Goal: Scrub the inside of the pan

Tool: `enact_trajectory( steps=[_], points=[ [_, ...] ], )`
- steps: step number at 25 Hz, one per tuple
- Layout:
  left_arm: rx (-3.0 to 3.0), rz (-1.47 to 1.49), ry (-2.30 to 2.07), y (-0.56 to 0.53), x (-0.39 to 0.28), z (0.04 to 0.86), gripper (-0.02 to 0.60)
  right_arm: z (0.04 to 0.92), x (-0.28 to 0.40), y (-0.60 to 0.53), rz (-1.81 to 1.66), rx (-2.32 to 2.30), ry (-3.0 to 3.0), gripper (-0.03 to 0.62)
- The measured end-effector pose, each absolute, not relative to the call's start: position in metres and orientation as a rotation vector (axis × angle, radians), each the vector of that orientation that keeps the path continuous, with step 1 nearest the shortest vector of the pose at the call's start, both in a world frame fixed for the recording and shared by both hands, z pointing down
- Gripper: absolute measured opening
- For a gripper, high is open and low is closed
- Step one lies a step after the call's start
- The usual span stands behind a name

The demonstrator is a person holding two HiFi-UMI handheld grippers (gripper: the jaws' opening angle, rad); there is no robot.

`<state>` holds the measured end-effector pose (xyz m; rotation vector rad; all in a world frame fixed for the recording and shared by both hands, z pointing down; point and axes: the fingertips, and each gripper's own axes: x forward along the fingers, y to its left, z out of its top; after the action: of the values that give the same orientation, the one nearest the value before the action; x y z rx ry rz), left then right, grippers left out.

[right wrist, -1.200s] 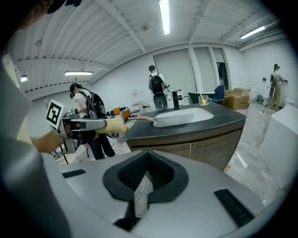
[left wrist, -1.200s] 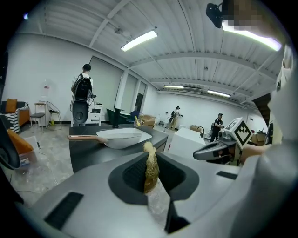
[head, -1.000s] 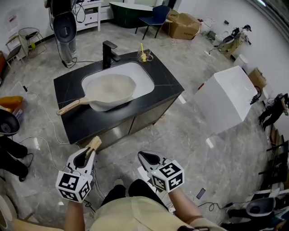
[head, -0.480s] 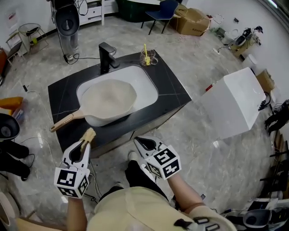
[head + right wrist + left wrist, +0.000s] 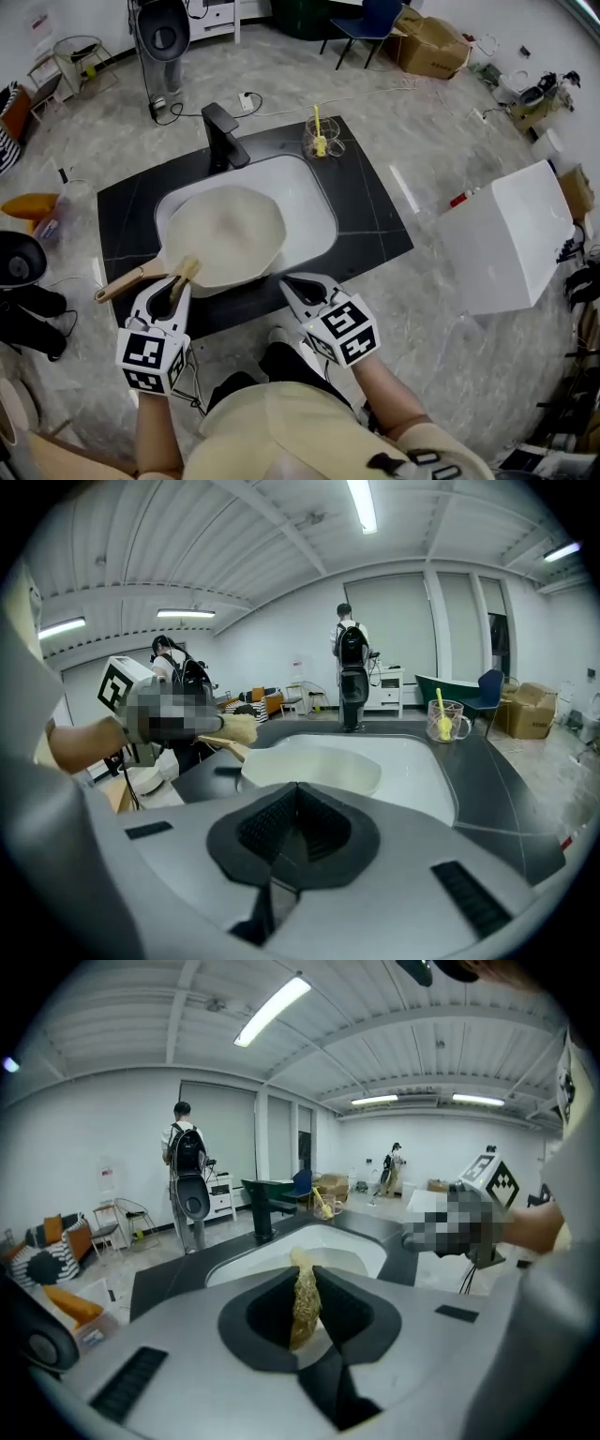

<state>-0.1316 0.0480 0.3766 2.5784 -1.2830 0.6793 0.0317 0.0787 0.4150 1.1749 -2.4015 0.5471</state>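
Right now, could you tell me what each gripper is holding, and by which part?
The left gripper pinches a tan fibrous scrubber by its lower end, tip poking out; the right gripper holds nothing.

Right gripper (image 5: 296,789): jaws pressed together, nothing gripped.
Beyond them the cream pan (image 5: 317,766) is seen lying in the white sink (image 5: 424,778) of the dark tabletop (image 5: 523,789), a glass (image 5: 451,722) stood far right.

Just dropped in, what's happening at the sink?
A person holds a gripper in each hand at the black counter. The left gripper has its fingers shut on a tan fibrous scrubber, by the handle end of the cream pan with a wooden handle lying in the white sink. The right gripper is shut and empty. The scrubber is not yet inside the pan.
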Motion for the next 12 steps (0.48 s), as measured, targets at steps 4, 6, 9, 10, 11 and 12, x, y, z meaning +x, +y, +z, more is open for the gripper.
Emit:
enact_trajectory(
  steps=[4, 6, 9, 10, 11, 12],
  points=[
    [2.575, 0.75, -1.321, 0.016, -0.132, 0.371, 0.051, 0.423, 0.044, 0.054, 0.563, 1.169, -2.389, 0.014],
    [2.571, 0.752, -1.303, 0.006, -0.13, 0.371, 0.051, 0.427, 0.045, 0.043, 0.582, 1.174, -2.384, 0.014],
    [2.579, 0.813, -1.293, -0.01, -0.127, 0.377, 0.051, 0.429, 0.045, 0.026, 0.589, 1.184, -2.378, 0.014],
    [2.588, 0.831, -1.29, -0.017, -0.125, 0.38, 0.051, 0.429, 0.044, 0.018, 0.582, 1.189, -2.374, 0.014],
    [2.597, 0.841, -1.281, -0.023, -0.124, 0.383, 0.051, 0.429, 0.044, 0.011, 0.575, 1.195, -2.367, 0.014],
    [2.603, 0.848, -1.266, -0.028, -0.123, 0.387, 0.051, 0.429, 0.043, 0.004, 0.571, 1.201, -2.359, 0.014]
  ],
)
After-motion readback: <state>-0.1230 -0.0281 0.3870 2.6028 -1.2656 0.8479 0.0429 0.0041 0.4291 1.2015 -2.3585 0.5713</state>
